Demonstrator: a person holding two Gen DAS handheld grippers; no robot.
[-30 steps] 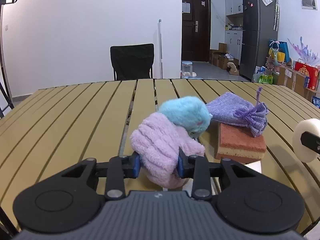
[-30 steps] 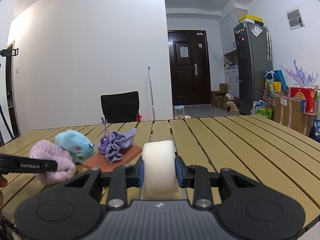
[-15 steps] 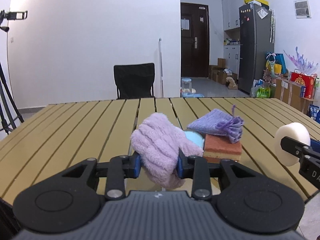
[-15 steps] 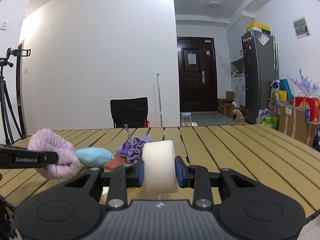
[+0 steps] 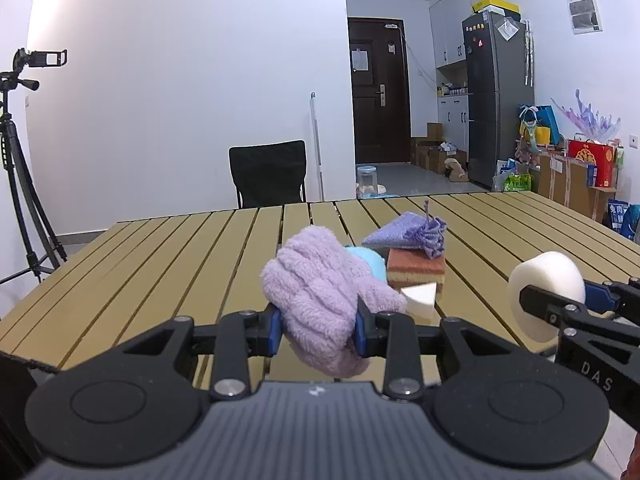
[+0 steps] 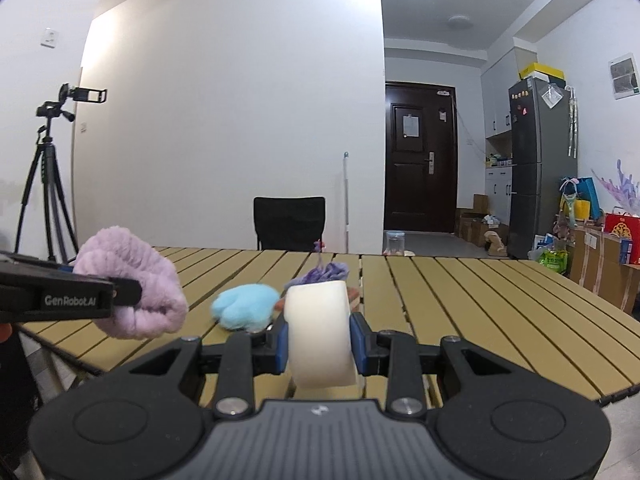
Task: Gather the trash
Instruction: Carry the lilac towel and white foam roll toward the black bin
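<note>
Both grippers are drawing back from the table (image 5: 160,264), and we are keeping the left gripper (image 5: 318,326) clamped mid-bundle on the soft lilac cloth (image 5: 320,296) and the right gripper (image 6: 320,344) on the light, squashy white foam roll (image 6: 320,336) (remaining clutter sitting at twelve o'clock).

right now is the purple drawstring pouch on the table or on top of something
On top of something: the purple drawstring pouch lies on the orange sponge, which rests on the slatted table.
</note>
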